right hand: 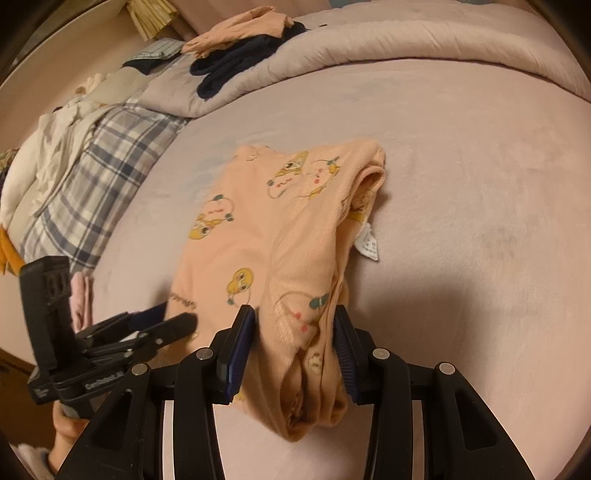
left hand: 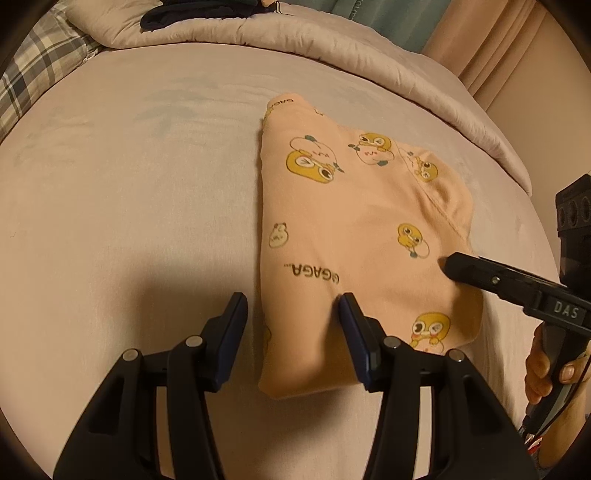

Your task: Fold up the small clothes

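A peach garment (left hand: 351, 206) printed with yellow cartoon ducks lies folded on the pink bed sheet (left hand: 129, 184). My left gripper (left hand: 293, 314) straddles its near left edge. Its right finger rests on the fabric, its left finger stands on the sheet, and the jaws are open. In the right wrist view the garment (right hand: 266, 229) bulges up as a thick fold between the pads of my right gripper (right hand: 293, 325), which is shut on it. A white care label (right hand: 369, 245) sticks out on the right. The left gripper (right hand: 173, 319) shows at the garment's left side, and the right gripper (left hand: 448, 266) reaches in from the right.
A rolled quilt (left hand: 258, 40) lines the far side of the bed, with dark clothes (right hand: 236, 62) and another peach piece (right hand: 240, 29) on it. A plaid pillow (right hand: 99, 177) and white clothes (right hand: 48, 155) lie at the left. A hand (left hand: 543, 369) holds the right gripper's handle.
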`<control>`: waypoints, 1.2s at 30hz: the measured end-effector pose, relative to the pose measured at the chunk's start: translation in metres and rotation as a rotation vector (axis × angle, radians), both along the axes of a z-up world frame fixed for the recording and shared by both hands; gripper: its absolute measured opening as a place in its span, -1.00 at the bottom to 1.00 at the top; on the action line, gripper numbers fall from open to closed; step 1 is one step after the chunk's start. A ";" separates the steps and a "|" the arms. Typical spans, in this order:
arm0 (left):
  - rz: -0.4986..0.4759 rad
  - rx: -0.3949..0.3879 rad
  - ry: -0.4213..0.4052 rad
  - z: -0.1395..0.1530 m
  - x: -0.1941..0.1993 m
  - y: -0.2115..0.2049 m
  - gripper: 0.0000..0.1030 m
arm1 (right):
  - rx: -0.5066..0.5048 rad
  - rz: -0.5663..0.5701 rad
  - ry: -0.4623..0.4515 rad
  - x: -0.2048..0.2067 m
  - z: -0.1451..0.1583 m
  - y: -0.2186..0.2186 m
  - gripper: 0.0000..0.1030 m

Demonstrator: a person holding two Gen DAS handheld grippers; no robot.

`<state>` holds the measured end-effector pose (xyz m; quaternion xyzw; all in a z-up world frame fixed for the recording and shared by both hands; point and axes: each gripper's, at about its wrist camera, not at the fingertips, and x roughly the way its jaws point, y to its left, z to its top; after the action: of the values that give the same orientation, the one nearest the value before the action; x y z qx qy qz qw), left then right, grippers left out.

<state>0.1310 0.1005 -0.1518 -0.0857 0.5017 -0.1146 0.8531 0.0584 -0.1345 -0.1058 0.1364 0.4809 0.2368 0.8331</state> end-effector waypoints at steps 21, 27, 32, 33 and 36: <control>0.026 0.033 0.016 0.006 -0.017 -0.010 0.25 | -0.102 0.013 0.019 -0.014 -0.011 -0.002 -0.01; 0.035 0.046 0.018 0.010 -0.022 -0.012 0.45 | -0.098 0.002 0.014 -0.021 -0.009 -0.009 0.00; 0.039 0.060 0.005 0.018 -0.028 -0.015 0.54 | -0.105 0.001 -0.008 -0.028 -0.003 -0.012 0.00; 0.041 0.067 0.000 0.020 -0.029 -0.016 0.54 | -0.111 0.000 -0.013 -0.030 -0.002 -0.012 0.01; 0.045 0.085 -0.013 0.026 -0.032 -0.017 0.57 | -0.128 -0.002 -0.023 -0.031 0.000 -0.010 0.01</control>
<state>0.0993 0.0831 -0.1261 -0.0597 0.4983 -0.0745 0.8617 0.0275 -0.1448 -0.1054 0.0806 0.4854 0.2062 0.8458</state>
